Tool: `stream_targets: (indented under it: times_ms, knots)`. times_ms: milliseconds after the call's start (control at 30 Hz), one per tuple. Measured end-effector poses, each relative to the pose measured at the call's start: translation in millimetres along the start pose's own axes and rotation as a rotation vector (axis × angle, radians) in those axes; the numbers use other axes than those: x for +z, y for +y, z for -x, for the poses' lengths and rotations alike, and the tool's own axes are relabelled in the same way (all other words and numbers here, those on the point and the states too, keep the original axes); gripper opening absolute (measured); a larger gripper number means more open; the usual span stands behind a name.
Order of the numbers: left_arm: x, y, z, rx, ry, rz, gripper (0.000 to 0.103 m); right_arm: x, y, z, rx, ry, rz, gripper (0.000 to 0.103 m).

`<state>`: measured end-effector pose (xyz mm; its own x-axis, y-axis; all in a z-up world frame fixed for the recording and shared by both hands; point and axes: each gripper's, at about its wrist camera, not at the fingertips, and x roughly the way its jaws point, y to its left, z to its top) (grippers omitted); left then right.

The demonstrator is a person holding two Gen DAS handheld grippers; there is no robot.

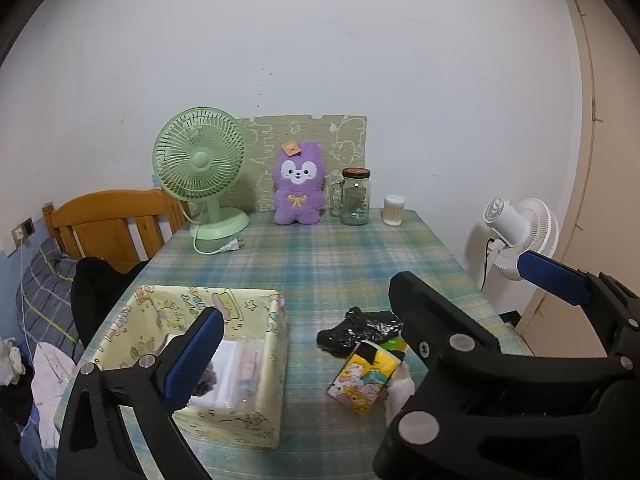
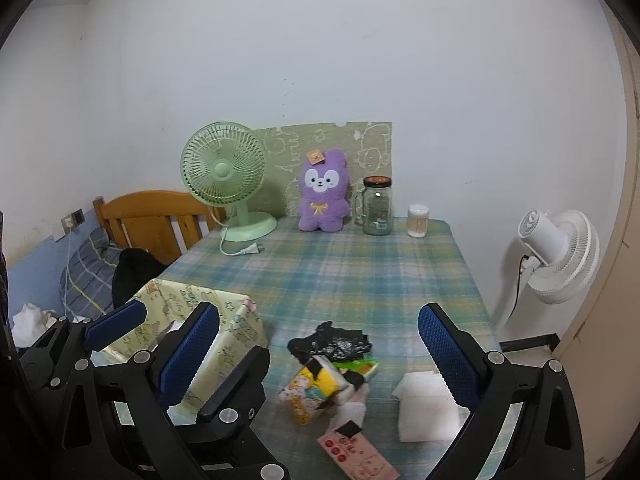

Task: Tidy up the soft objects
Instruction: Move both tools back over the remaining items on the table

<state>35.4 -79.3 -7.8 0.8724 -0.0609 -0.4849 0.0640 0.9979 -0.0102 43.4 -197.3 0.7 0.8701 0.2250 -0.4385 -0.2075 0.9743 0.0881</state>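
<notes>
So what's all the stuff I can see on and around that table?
storage box: 1, pale yellow cartoon print, table's near left
plastic bag: 1, black, crumpled, table middle
tissue packs: several, cartoon print, near edge
white pad: 1, near right
plush toy: 1, purple, back of table
desk fan: 1, green, back left, unplugged
glass jar: 1, clear, beside plush
floor fan: 1, white, right of table
left gripper: blue pads, open, empty
right gripper: blue pads, open, empty
</notes>
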Motion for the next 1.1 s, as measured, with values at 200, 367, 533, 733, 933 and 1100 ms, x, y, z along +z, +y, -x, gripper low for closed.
stream_targets:
  times_ms: [200, 367, 533, 733, 933, 1100]
  knots:
    - [-8, -15, -10, -0.019, 0.016, -0.002, 0.102, -11, -15, -3, -0.024, 0.009, -0.01, 0.101]
    - [-19, -26, -22, -0.048, 0.047, -0.01, 0.101, -24, -28, -10, -0.039, 0.021, -0.023, 0.101]
    - [-32, -36, -34, -0.067, 0.062, -0.019, 0.101, -41, -39, -17, -0.056, 0.034, -0.042, 0.101]
    - [-49, -47, -47, -0.076, 0.074, -0.035, 0.101, -61, -50, -26, -0.08, 0.048, -0.06, 0.101]
    - [-64, -58, -57, -0.098, 0.108, -0.049, 0.101, -78, -61, -33, -0.094, 0.077, -0.081, 0.101]
    - [-75, -65, -61, -0.104, 0.13, -0.053, 0.101, -89, -67, -35, -0.099, 0.1, -0.085, 0.101]
